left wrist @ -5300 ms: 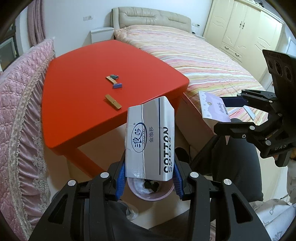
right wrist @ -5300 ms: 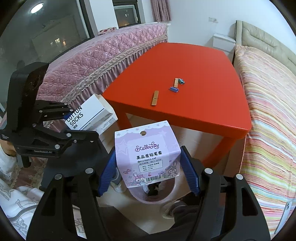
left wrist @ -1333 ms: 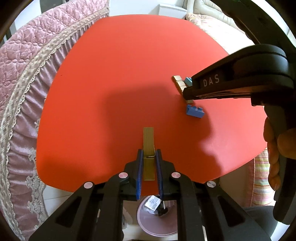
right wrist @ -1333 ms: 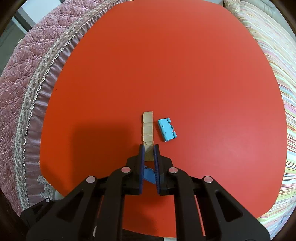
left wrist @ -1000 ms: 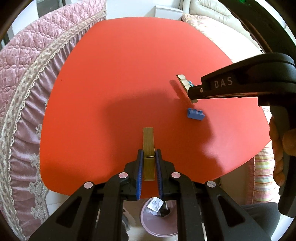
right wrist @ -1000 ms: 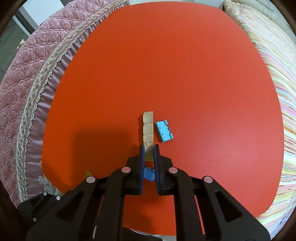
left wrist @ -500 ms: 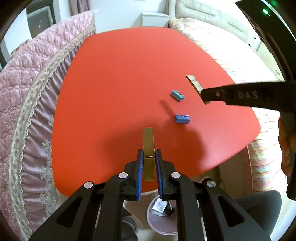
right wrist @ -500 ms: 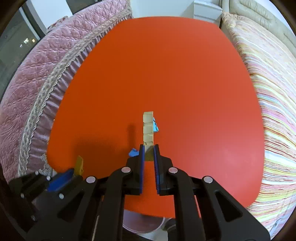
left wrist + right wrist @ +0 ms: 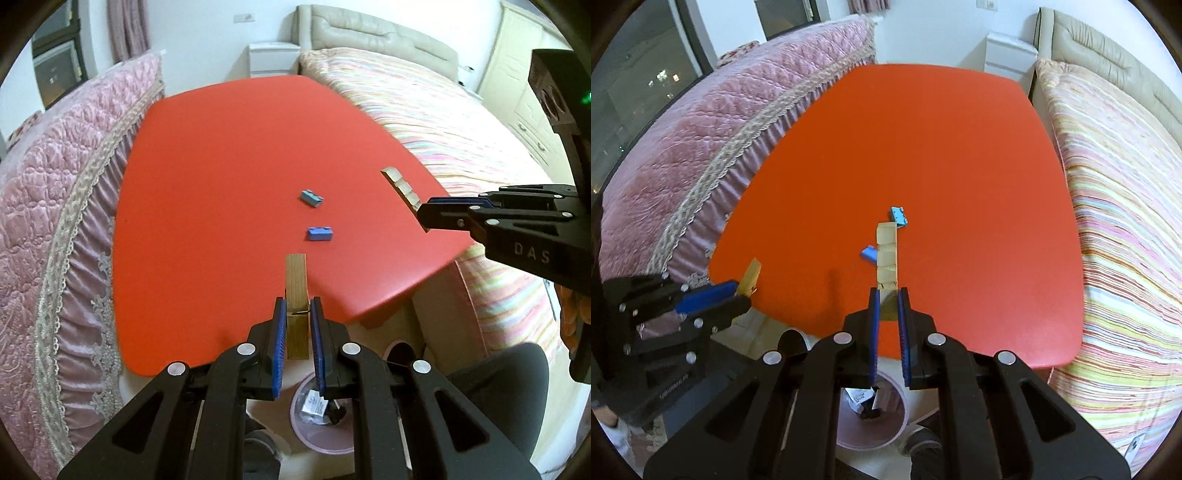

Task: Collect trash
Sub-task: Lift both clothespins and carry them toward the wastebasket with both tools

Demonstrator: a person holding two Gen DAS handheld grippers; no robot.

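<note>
My left tool [image 9: 297, 328] is clamped on a wooden clothespin [image 9: 296, 295], whose long axis runs straight out ahead between the jaws. My right tool [image 9: 886, 306] is closed on the near end of a segmented wooden strip [image 9: 886, 258], which also points straight away from me. Both pieces hang above the near edge of the red worktop [image 9: 229, 155], clear of its surface.

What matters next is the pink bin [image 9: 875, 439]. It stands on the floor below and behind both tool tips, tucked just under the worktop's near edge. In each wrist view it shows low in the frame, between the tool's arms. I judge both hands must draw back toward me and come down before letting go; neither looks clearly nearer.

Two small blue bricks stay on the worktop: one [image 9: 320, 233] nearer me, the other [image 9: 312, 197] further out, a little apart.

Much of the bin's rim is hidden by the tool bodies. I can make out a printed label and dark scraps inside, nothing more. The person's hand [image 9: 572, 317] is cut off at the left view's edge.
</note>
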